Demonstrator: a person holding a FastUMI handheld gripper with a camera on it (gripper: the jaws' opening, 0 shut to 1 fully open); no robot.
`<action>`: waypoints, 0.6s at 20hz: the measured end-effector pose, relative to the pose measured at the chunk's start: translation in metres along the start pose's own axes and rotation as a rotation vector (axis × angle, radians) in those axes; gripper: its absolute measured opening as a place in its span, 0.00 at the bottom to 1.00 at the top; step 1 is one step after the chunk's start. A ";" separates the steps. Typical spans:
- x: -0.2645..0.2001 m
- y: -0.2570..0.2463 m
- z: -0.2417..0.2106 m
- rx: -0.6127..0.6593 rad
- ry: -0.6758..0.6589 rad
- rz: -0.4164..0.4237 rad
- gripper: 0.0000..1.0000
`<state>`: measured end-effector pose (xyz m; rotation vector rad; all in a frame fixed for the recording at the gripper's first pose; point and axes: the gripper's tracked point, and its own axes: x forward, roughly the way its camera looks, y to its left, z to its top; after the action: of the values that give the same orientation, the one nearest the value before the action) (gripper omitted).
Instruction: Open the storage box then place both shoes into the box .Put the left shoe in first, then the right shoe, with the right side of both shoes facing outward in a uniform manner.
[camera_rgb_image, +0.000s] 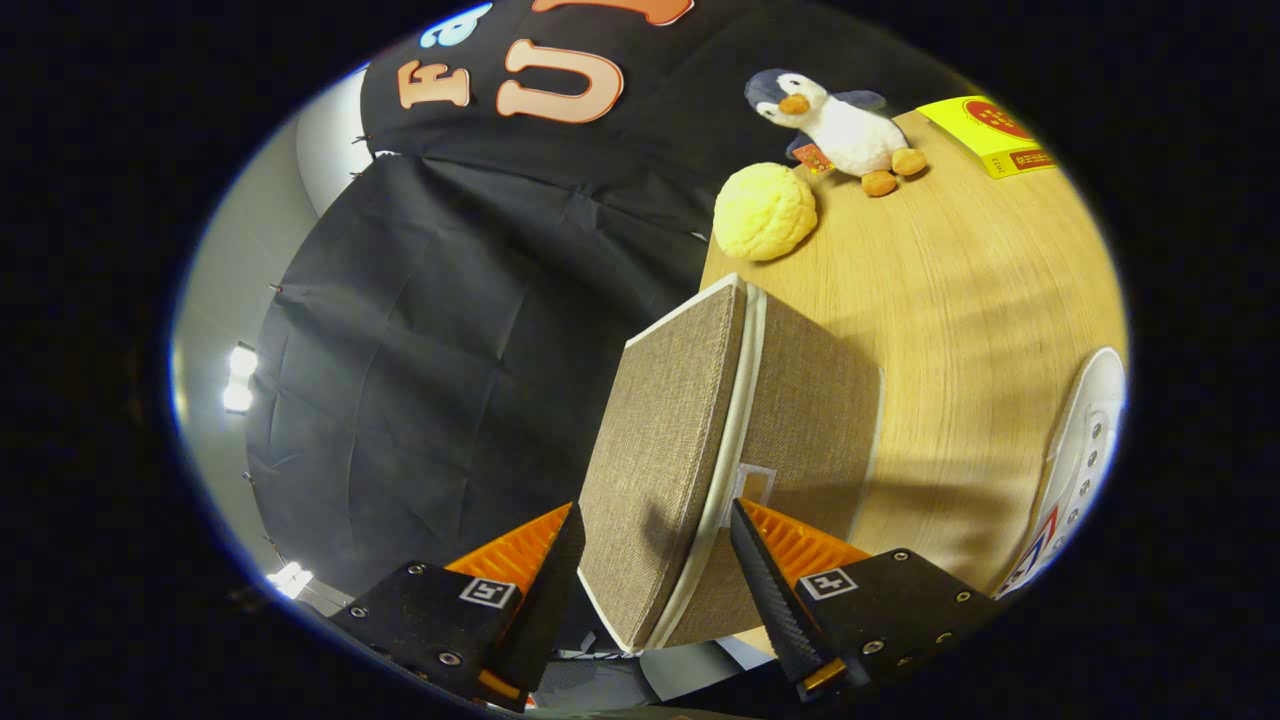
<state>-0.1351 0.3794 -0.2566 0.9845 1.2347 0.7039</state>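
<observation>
The brown fabric storage box (815, 400) with white trim stands on the wooden table (960, 280), seen tilted. Its lid (660, 430) lies between my fingers. My gripper (655, 520) is shut on the lid's near edge: one finger (555, 570) rests on the lid's top face, and the other finger (760, 570) sits under the rim beside a small white tab (755, 483). The lid looks slightly parted from the box body. A white lace-up shoe (1080, 450) lies on the table beyond the box, off to the side of my fingers.
Past the box sit a yellow round plush (765, 212), a penguin plush (840, 125) and a yellow booklet (990, 135), all near the table's far end. The table edge runs just behind the box, against the black cloth wall (450, 350).
</observation>
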 end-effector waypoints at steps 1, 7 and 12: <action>0.000 0.004 -0.003 0.023 0.015 0.015 0.87; 0.007 0.019 -0.008 0.092 0.065 0.063 0.88; 0.008 0.027 -0.002 0.140 0.058 0.086 0.87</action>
<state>-0.1332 0.3982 -0.2358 1.1452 1.3127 0.7248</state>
